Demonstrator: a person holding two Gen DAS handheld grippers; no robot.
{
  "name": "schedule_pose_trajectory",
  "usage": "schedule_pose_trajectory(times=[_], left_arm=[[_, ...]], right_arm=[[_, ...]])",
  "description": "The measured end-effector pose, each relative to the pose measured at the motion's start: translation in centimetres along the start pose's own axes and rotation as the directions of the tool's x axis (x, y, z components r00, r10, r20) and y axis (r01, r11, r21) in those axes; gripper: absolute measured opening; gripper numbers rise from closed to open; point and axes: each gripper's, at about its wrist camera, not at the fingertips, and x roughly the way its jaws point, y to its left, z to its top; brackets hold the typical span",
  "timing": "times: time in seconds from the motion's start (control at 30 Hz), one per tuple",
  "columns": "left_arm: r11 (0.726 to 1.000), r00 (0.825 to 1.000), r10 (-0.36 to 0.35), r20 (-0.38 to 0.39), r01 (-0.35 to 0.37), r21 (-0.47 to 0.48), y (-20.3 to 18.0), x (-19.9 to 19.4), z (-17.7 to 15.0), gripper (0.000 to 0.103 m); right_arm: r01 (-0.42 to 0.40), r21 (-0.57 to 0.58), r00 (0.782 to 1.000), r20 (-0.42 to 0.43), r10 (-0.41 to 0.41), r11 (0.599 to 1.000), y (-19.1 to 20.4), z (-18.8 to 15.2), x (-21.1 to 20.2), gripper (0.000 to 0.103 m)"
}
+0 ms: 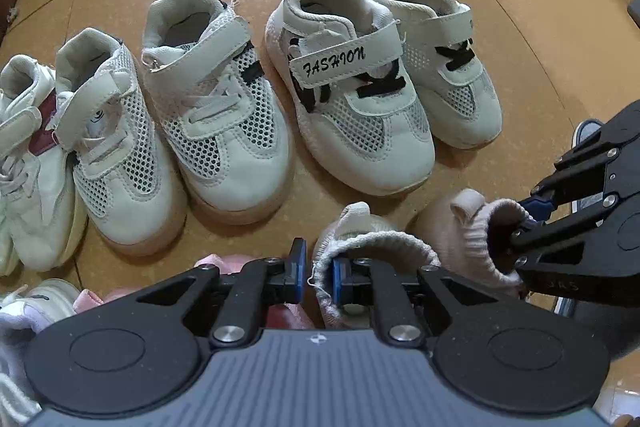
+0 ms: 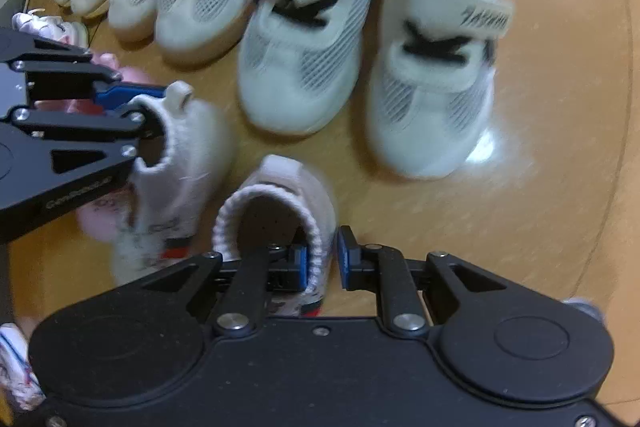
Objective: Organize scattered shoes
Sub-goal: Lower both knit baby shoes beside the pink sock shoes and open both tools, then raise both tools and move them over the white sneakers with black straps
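Observation:
Two beige knit sock shoes stand side by side on the tan floor (image 1: 520,39). My left gripper (image 1: 318,269) is shut on the ribbed collar of the left sock shoe (image 1: 380,241); the right wrist view shows this gripper (image 2: 134,103) on that shoe (image 2: 184,151). My right gripper (image 2: 322,257) is shut on the collar of the right sock shoe (image 2: 288,183), one pad inside the opening and one outside. The left wrist view shows it (image 1: 520,223) on that shoe (image 1: 460,227). Both grippers point steeply down.
A row of white shoes stands beyond, toes toward me: a "FASHION" strap pair (image 1: 352,95) (image 1: 444,67), a mesh pair (image 1: 220,115) (image 1: 116,155), and cream shoes (image 1: 28,163) at far left. Pink shoes (image 1: 224,263) lie by my left gripper, with bare floor to the right.

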Motion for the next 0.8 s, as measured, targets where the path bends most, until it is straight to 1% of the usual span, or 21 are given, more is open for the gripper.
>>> schedule_pose_trajectory(times=[0.07, 0.17, 0.2, 0.23, 0.3, 0.33, 0.37, 0.47, 0.5, 0.53, 0.57, 0.6, 0.63, 0.67, 0.7, 0.73, 0.77, 0.8], left_arm=[[1.0, 1.0, -0.007, -0.005, 0.007, 0.006, 0.1, -0.4, 0.0, 0.012], [1.0, 1.0, -0.011, -0.009, 0.011, 0.011, 0.3, -0.9, -0.1, 0.013], [1.0, 1.0, -0.011, -0.011, 0.011, 0.008, 0.4, -1.1, -0.1, 0.013], [1.0, 1.0, -0.012, -0.013, 0.012, 0.003, 0.5, -1.2, -0.1, 0.016], [0.999, 0.999, -0.027, -0.016, 0.027, -0.023, 0.8, -1.6, -0.1, 0.018], [0.999, 0.999, -0.03, -0.014, 0.03, -0.034, 1.1, -2.0, -0.1, 0.019], [0.999, 0.999, -0.032, -0.012, 0.031, -0.044, 1.4, -2.4, 0.0, 0.021], [0.996, 0.999, -0.053, -0.003, 0.053, -0.068, 2.0, -3.5, 0.0, 0.03], [0.995, 0.998, -0.055, 0.001, 0.055, -0.08, 2.3, -4.0, 0.0, 0.038], [0.994, 0.998, -0.056, 0.006, 0.056, -0.092, 2.5, -4.4, -0.1, 0.051], [0.993, 0.998, -0.061, 0.012, 0.062, -0.105, 2.5, -4.7, -0.3, 0.055], [0.989, 0.997, -0.073, 0.025, 0.076, -0.128, 2.7, -5.3, -0.3, 0.06], [0.986, 0.996, -0.082, 0.036, 0.086, -0.145, 2.7, -5.5, -0.2, 0.064], [0.982, 0.995, -0.084, 0.049, 0.091, -0.164, 2.8, -5.9, -0.1, 0.065], [0.979, 0.995, -0.07, 0.066, 0.081, -0.189, 3.3, -6.9, -0.1, 0.069], [0.975, 0.995, -0.058, 0.08, 0.073, -0.209, 3.7, -7.7, 0.1, 0.073], [0.971, 0.995, -0.051, 0.09, 0.07, -0.228, 4.1, -8.4, 0.2, 0.075], [0.962, 0.994, -0.038, 0.106, 0.065, -0.264, 4.9, -9.5, 0.2, 0.077]], right_arm=[[0.002, 0.02, 1.0, -0.002, -0.002, 1.0, 0.1, -0.1, 0.1, 0.015], [-0.011, 0.12, 1.0, -0.001, 0.011, 0.993, -0.7, 0.0, 0.2, 0.017], [-0.013, 0.166, 1.0, 0.005, 0.012, 0.986, -1.1, -0.1, 0.2, 0.022], [-0.014, 0.197, 1.0, 0.006, 0.013, 0.98, -1.5, -0.2, 0.1, 0.025], [-0.034, 0.24, 0.999, 0.016, 0.031, 0.97, -1.8, -0.2, 0.0, 0.026], [-0.043, 0.255, 0.999, 0.022, 0.039, 0.966, -1.9, -0.2, -0.1, 0.033], [-0.052, 0.272, 0.998, 0.037, 0.044, 0.961, -1.8, -0.2, -0.4, 0.036], [-0.05, 0.268, 0.998, 0.053, 0.037, 0.962, -1.4, -0.1, -1.0, 0.038], [-0.05, 0.268, 0.998, 0.057, 0.036, 0.962, -1.1, -0.1, -1.2, 0.04], [-0.05, 0.269, 0.998, 0.06, 0.035, 0.962, -1.4, -0.4, -1.5, 0.045], [-0.049, 0.275, 0.997, 0.065, 0.033, 0.96, -1.6, -0.5, -2.0, 0.048], [-0.05, 0.286, 0.997, 0.074, 0.03, 0.957, -1.5, -0.5, -2.5, 0.054], [-0.053, 0.296, 0.996, 0.08, 0.03, 0.954, -1.4, -0.4, -2.8, 0.061], [-0.062, 0.314, 0.995, 0.09, 0.036, 0.947, -1.2, -0.3, -3.2, 0.065], [-0.071, 0.33, 0.994, 0.098, 0.041, 0.941, -1.0, -0.2, -3.5, 0.074], [-0.072, 0.337, 0.994, 0.103, 0.039, 0.939, -0.8, 0.0, -3.9, 0.076], [-0.067, 0.336, 0.992, 0.12, 0.028, 0.939, -0.5, 0.3, -4.5, 0.077], [-0.065, 0.332, 0.989, 0.149, 0.016, 0.941, -0.6, 0.3, -5.3, 0.08]])
